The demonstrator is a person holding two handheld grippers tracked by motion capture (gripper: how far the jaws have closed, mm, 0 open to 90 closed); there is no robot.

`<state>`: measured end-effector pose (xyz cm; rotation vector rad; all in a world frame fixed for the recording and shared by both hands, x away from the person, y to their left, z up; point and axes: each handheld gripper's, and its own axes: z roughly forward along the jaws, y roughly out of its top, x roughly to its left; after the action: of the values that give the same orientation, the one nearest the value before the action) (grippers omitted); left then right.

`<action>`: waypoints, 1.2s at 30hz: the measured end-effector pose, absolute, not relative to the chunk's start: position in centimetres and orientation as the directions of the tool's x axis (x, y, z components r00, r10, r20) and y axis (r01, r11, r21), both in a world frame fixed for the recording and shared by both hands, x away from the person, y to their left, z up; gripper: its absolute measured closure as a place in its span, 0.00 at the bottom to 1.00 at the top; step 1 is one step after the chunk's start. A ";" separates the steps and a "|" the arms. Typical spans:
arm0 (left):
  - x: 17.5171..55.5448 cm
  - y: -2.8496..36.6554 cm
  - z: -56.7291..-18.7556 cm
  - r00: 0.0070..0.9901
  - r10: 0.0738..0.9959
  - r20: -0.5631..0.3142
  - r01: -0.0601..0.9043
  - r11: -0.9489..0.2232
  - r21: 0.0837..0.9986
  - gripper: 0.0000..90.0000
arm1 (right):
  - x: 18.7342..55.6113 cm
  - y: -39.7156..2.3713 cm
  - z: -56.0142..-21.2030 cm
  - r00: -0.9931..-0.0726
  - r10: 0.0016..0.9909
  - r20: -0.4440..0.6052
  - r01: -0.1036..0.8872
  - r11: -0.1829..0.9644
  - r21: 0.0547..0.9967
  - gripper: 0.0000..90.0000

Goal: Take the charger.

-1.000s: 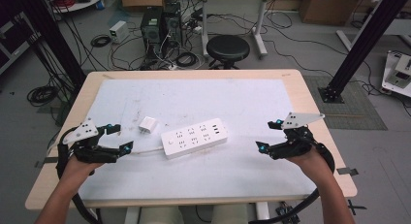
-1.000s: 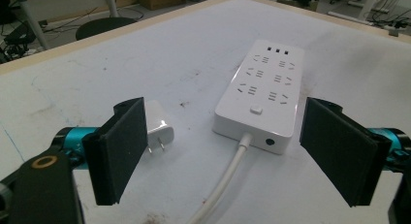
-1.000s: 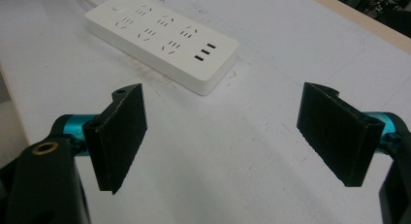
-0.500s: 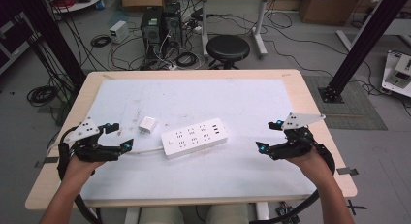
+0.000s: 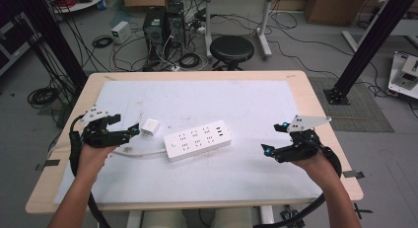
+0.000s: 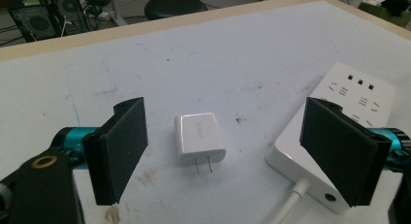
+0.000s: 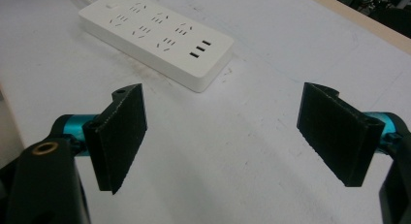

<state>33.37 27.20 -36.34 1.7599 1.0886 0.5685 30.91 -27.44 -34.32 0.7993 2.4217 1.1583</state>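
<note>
A white power strip (image 5: 198, 139) lies mid-table, its cord running left; it also shows in the right gripper view (image 7: 157, 37) and the left gripper view (image 6: 334, 136). A small white plug adapter (image 5: 149, 127) lies flat just left of it, prongs toward the camera in the left gripper view (image 6: 199, 138). My left gripper (image 5: 125, 128) is open, its jaws just short of the adapter. My right gripper (image 5: 274, 137) stands open at the table's right, well apart from the strip, with nothing between its jaws.
The white mat (image 5: 256, 104) covers most of the wooden table (image 5: 315, 97). Beyond the far edge stand a black stool (image 5: 231, 49), computer towers (image 5: 160, 23) and tangled cables. A black frame leg (image 5: 367, 43) rises at the right.
My left gripper has moved right, toward the adapter. The right gripper has barely moved.
</note>
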 end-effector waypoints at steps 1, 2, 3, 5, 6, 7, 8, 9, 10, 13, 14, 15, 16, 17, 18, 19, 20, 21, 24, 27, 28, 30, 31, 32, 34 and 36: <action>33.6 27.1 -36.3 0.502 0.860 -0.093 0.416 -0.146 0.897 0.19 | 31.0 -27.4 -34.4 -0.785 0.616 -0.062 0.337 0.509 0.792 0.21; 33.9 26.9 -36.3 0.505 0.858 -0.092 0.418 -0.150 0.896 0.19 | 31.0 -27.4 -34.4 -0.785 0.617 -0.059 0.340 0.509 0.791 0.21; 34.1 26.8 -36.3 0.508 0.856 -0.092 0.420 -0.154 0.894 0.19 | 31.1 -27.3 -34.4 -0.787 0.614 -0.058 0.340 0.510 0.790 0.21; 34.7 26.5 -36.6 0.515 0.852 -0.094 0.430 -0.162 0.888 0.19 | 31.3 -27.2 -34.6 -0.792 0.609 -0.046 0.346 0.511 0.787 0.21; 35.0 26.4 -36.8 0.512 0.854 -0.093 0.439 -0.166 0.883 0.19 | 31.5 -27.1 -34.6 -0.794 0.606 -0.047 0.344 0.511 0.788 0.21; 35.3 26.3 -37.0 0.510 0.855 -0.090 0.446 -0.173 0.878 0.19 | 31.5 -27.1 -34.6 -0.794 0.606 -0.040 0.349 0.509 0.787 0.21; 35.6 26.3 -37.3 0.508 0.857 -0.087 0.450 -0.178 0.875 0.19 | 31.7 -27.0 -34.7 -0.796 0.604 -0.040 0.347 0.509 0.788 0.21; 35.8 26.2 -37.5 0.502 0.860 -0.090 0.460 -0.177 0.870 0.19 | 31.7 -27.0 -34.6 -0.797 0.603 -0.038 0.346 0.507 0.789 0.21; 36.1 26.2 -37.7 0.500 0.862 -0.085 0.466 -0.185 0.865 0.19 | 31.8 -26.9 -34.6 -0.799 0.600 -0.034 0.347 0.507 0.789 0.21; 36.8 26.0 -38.3 0.477 0.874 -0.086 0.485 -0.180 0.856 0.19 | 31.9 -26.9 -34.6 -0.799 0.601 -0.030 0.351 0.506 0.787 0.21; 37.0 25.9 -38.4 0.472 0.877 -0.088 0.493 -0.180 0.851 0.19 | 32.0 -26.9 -34.6 -0.800 0.600 -0.030 0.350 0.506 0.788 0.21; 37.3 25.8 -38.6 0.468 0.880 -0.086 0.498 -0.182 0.848 0.19 | 32.0 -26.9 -34.6 -0.800 0.599 -0.030 0.350 0.507 0.788 0.21; 37.4 25.7 -38.7 0.462 0.883 -0.087 0.504 -0.181 0.844 0.19 | 32.1 -26.9 -34.6 -0.801 0.598 -0.032 0.348 0.508 0.788 0.21; 37.4 25.7 -38.7 0.462 0.883 -0.087 0.504 -0.181 0.844 0.19 | 32.1 -26.9 -34.6 -0.801 0.598 -0.032 0.348 0.508 0.788 0.21; 38.0 25.2 -39.2 0.446 0.891 -0.090 0.529 -0.181 0.829 0.19 | 32.2 -26.8 -34.6 -0.802 0.597 -0.031 0.349 0.510 0.786 0.21; 38.2 25.0 -39.4 0.441 0.893 -0.091 0.534 -0.179 0.826 0.19 | 32.1 -26.8 -34.7 -0.801 0.598 -0.032 0.352 0.512 0.784 0.21; 38.2 25.0 -39.4 0.441 0.893 -0.091 0.534 -0.179 0.826 0.19 | 32.1 -26.8 -34.7 -0.801 0.598 -0.032 0.352 0.512 0.784 0.21; 38.5 24.6 -39.8 0.430 0.899 -0.085 0.543 -0.182 0.820 0.19 | 32.1 -26.7 -34.7 -0.800 0.599 -0.030 0.356 0.513 0.781 0.21; 38.9 24.4 -40.2 0.416 0.907 -0.072 0.558 -0.192 0.807 0.19 | 32.2 -26.8 -34.8 -0.801 0.598 -0.031 0.352 0.512 0.784 0.21; 39.7 24.0 -41.3 0.392 0.917 -0.076 0.601 -0.193 0.776 0.19 | 32.2 -26.9 -34.8 -0.796 0.605 -0.024 0.359 0.504 0.786 0.21; 39.7 24.0 -41.3 0.392 0.917 -0.076 0.601 -0.193 0.776 0.19 | 32.2 -27.0 -34.8 -0.793 0.609 -0.022 0.363 0.500 0.786 0.21; 40.0 23.7 -42.2 0.388 0.920 -0.059 0.626 -0.216 0.749 0.19 | 32.3 -27.0 -34.8 -0.793 0.609 -0.021 0.362 0.498 0.788 0.21; 40.0 23.7 -42.2 0.388 0.920 -0.059 0.626 -0.216 0.749 0.19 | 32.3 -27.0 -34.8 -0.793 0.608 -0.020 0.362 0.498 0.788 0.21; 40.1 23.6 -42.4 0.385 0.921 -0.052 0.633 -0.222 0.742 0.19 | 32.3 -27.0 -34.8 -0.793 0.608 -0.020 0.362 0.498 0.788 0.21; 40.3 23.5 -42.8 0.379 0.925 -0.038 0.642 -0.234 0.730 0.19 | 32.3 -27.1 -34.9 -0.793 0.609 -0.017 0.366 0.499 0.786 0.21; 40.4 23.4 -43.0 0.385 0.922 -0.036 0.649 -0.243 0.721 0.19 | 32.3 -27.1 -34.9 -0.792 0.610 -0.017 0.367 0.499 0.785 0.21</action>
<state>40.41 23.41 -43.00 1.9868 1.3458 0.5311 32.32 -27.10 -34.90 0.8235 2.4530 1.1814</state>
